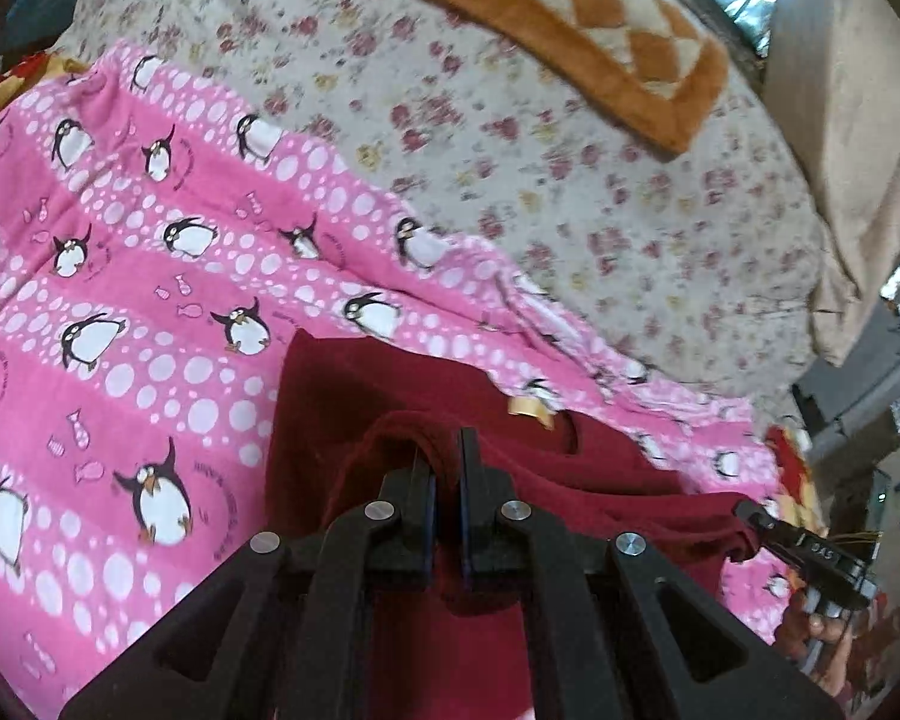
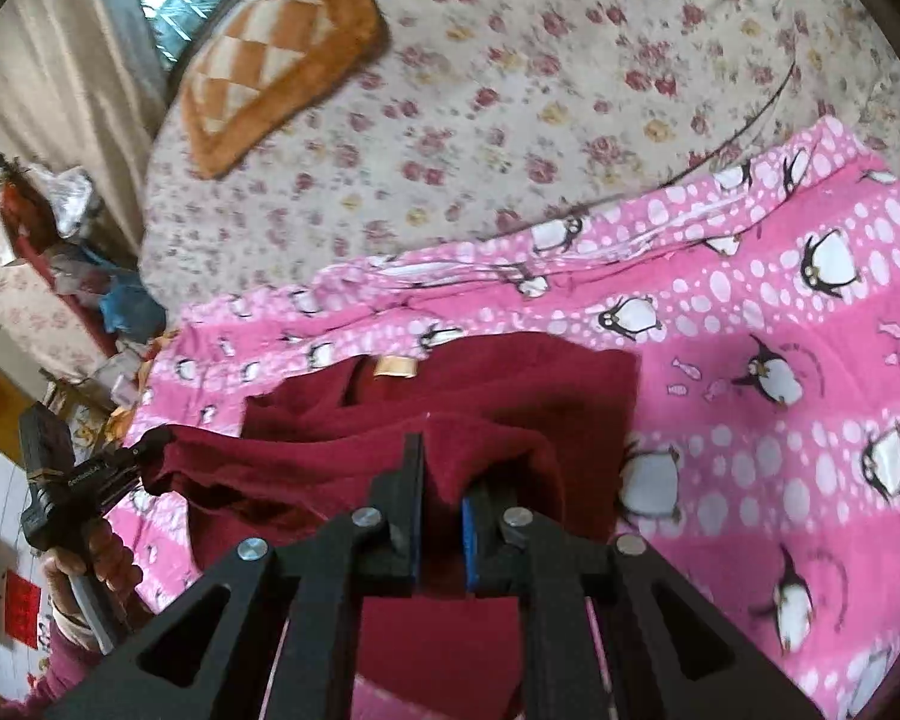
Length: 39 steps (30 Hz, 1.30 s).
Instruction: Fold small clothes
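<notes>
Maroon garment (image 1: 618,480) clamped by left tool (image 1: 447,468) and right tool (image 2: 444,474); hem carried toward twelve o'clock, corners kept level, over penguin blanket (image 1: 150,300).

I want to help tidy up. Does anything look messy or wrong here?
Nothing is broken or spilled. The pink penguin sheet is rumpled along its far edge, and the red garment hangs bunched between the left gripper and right gripper, mid-fold.
</notes>
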Tool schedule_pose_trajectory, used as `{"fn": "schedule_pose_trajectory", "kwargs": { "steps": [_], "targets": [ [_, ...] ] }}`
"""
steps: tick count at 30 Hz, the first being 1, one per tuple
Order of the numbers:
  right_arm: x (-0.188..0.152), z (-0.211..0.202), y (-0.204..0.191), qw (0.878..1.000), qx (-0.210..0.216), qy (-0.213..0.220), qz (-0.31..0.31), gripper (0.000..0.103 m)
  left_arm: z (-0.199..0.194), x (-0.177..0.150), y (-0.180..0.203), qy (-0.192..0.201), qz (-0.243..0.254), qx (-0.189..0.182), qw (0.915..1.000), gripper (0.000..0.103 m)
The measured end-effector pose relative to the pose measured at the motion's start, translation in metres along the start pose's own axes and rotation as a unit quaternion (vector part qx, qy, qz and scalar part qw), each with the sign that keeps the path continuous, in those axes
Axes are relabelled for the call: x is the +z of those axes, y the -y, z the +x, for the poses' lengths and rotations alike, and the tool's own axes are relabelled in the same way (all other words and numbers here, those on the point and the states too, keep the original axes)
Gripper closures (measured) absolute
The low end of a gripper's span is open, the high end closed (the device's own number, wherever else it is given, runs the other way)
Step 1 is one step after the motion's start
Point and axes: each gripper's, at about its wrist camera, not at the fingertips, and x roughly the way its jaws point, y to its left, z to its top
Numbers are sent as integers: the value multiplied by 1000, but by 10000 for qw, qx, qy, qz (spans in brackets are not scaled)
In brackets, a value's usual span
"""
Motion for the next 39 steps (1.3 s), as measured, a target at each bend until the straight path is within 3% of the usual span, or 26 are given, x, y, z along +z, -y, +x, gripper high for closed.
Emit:
{"fn": "schedule_pose_trajectory", "kwargs": {
  "steps": [5,12,35,39],
  "targets": [
    [11,32,8,9999,-68,-138,80,94,17,-4,-5,-23,149,285,9995,103],
    [12,45,10,9997,-129,-170,123,93,22,-6,-2,59,353,475,9982,103],
    [28,73,19,9995,-125,-149,234,93,46,9,-16,93,155,603,9980,103],
    [29,92,25,9990,-324,-172,264,93,60,12,-23,-12,61,522,9986,103]
  ]
}}
